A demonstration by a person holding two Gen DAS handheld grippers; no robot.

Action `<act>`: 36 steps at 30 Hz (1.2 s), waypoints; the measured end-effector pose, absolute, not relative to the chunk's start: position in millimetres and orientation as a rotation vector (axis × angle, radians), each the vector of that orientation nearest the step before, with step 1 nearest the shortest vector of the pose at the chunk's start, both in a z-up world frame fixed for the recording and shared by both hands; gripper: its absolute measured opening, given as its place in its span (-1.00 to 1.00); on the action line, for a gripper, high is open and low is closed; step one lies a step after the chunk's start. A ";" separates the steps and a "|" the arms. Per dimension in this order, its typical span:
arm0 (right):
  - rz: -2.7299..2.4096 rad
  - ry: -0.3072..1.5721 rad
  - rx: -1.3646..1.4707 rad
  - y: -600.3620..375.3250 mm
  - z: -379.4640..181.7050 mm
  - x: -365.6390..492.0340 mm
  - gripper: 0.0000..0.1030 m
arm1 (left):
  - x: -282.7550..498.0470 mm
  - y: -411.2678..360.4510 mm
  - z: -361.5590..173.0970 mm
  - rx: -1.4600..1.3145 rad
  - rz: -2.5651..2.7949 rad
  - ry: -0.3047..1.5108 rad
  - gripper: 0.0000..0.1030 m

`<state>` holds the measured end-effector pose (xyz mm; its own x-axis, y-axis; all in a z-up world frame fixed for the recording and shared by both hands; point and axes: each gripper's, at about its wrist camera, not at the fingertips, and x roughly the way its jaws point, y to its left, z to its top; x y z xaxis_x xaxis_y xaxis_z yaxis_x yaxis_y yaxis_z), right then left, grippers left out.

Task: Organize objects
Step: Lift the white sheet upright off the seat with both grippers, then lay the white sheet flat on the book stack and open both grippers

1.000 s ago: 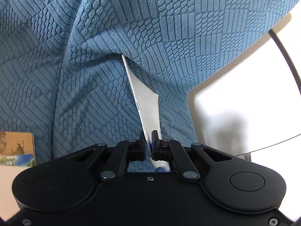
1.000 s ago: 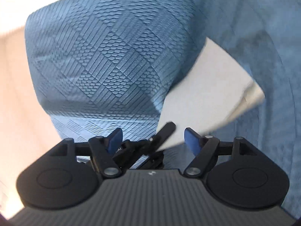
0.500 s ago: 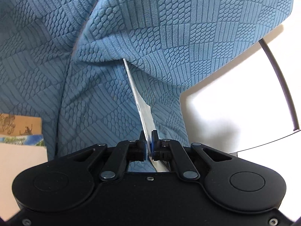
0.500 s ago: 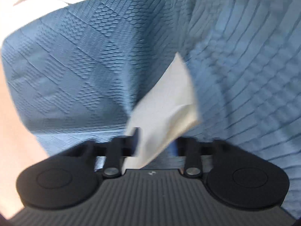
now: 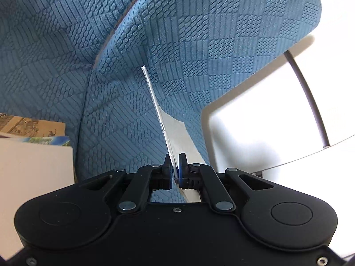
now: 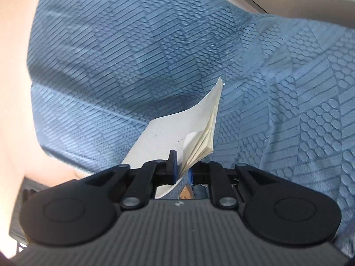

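Blue textured cushions (image 5: 221, 33) behind, left tool (image 5: 175, 166) clenched on booklet (image 5: 173, 137) edge, right tool (image 6: 182, 168) grasping its pages.

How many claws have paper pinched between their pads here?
2. The left claw pinches a thin white sheet, seen edge-on before the blue cushion. The right claw pinches a white booklet by its corner, pages fanned. None hidden.

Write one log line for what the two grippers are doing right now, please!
left gripper: shut on thin white booklet | right gripper: shut on white booklet, pages fanned | behind: blue cushion
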<state>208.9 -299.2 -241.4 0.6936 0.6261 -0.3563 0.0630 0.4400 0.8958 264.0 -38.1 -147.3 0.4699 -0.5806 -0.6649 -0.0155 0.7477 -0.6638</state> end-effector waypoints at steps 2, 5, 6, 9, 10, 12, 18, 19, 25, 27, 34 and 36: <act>0.402 0.743 1.047 -299.2 -230.2 199.7 -0.76 | 253.9 -36.1 -138.3 -0.650 -0.378 1.025 -0.91; 0.414 0.741 1.010 -296.1 -211.0 190.6 -0.76 | 240.8 -31.3 -121.7 -0.640 -0.380 1.008 -0.90; 0.420 0.743 1.005 -295.9 -205.5 189.2 -0.76 | 236.2 -28.2 -115.6 -0.645 -0.384 0.997 -0.90; 0.441 0.745 0.998 -291.7 -189.7 186.3 -0.76 | 223.7 -21.1 -95.2 -0.638 -0.385 0.960 -0.89; 0.449 0.742 0.985 -289.6 -180.6 181.6 -0.76 | 219.5 -18.9 -88.6 -0.630 -0.386 0.947 -0.89; 0.463 0.734 0.962 -285.0 -165.7 177.4 -0.76 | 214.4 -15.4 -76.1 -0.614 -0.382 0.930 -0.88; 0.496 0.710 0.878 -267.5 -125.1 169.7 -0.76 | 207.8 -0.7 -47.8 -0.566 -0.361 0.926 -0.87; 0.499 0.710 0.852 -263.8 -119.8 169.2 -0.76 | 207.2 1.8 -44.7 -0.564 -0.360 0.926 -0.86; 0.512 0.726 0.808 -245.8 -94.8 168.3 -0.76 | 197.1 24.6 -25.8 -0.592 -0.355 0.900 -0.86; 0.523 0.716 0.785 -238.9 -85.5 165.1 -0.76 | 192.1 34.0 -19.9 -0.600 -0.362 0.881 -0.86; 0.543 0.706 0.736 -216.1 -67.5 154.7 -0.76 | 172.7 58.6 -8.3 -0.577 -0.361 0.839 -0.85; 0.549 0.707 0.720 -208.5 -65.4 151.2 -0.76 | 165.8 66.1 -7.9 -0.573 -0.361 0.824 -0.85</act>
<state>151.2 -208.5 -65.4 0.6414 0.6638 -0.3847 -0.2085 0.6334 0.7452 165.8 66.1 -7.9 0.6322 -0.5111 -0.5824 0.0816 0.7914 -0.6059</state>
